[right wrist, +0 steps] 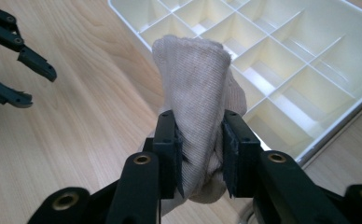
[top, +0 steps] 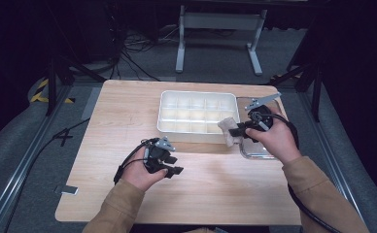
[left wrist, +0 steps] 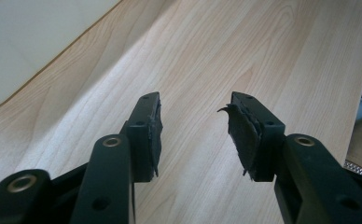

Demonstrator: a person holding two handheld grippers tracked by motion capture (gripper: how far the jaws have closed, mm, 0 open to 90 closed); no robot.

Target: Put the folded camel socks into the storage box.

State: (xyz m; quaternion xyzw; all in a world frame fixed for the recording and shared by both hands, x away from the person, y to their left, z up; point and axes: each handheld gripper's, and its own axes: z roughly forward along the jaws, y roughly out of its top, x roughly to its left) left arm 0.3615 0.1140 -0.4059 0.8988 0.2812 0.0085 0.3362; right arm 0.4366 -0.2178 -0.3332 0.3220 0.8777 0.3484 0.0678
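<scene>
Two tan sleeves enter at the near edge of the table, one hand on each of two grippers. That table is pale wood grain with rounded corners, standing on grey floor in a dark room; a white frame and loose black cables lie on the floor beyond its far edge. One white tray of small compartments sits on the far half of the table. One clear container lies at the tray's right end. The left gripper hovers just before the tray, jaws well apart with nothing between them. The right gripper is clamped on one beige sock, held over the tray's near right corner.
</scene>
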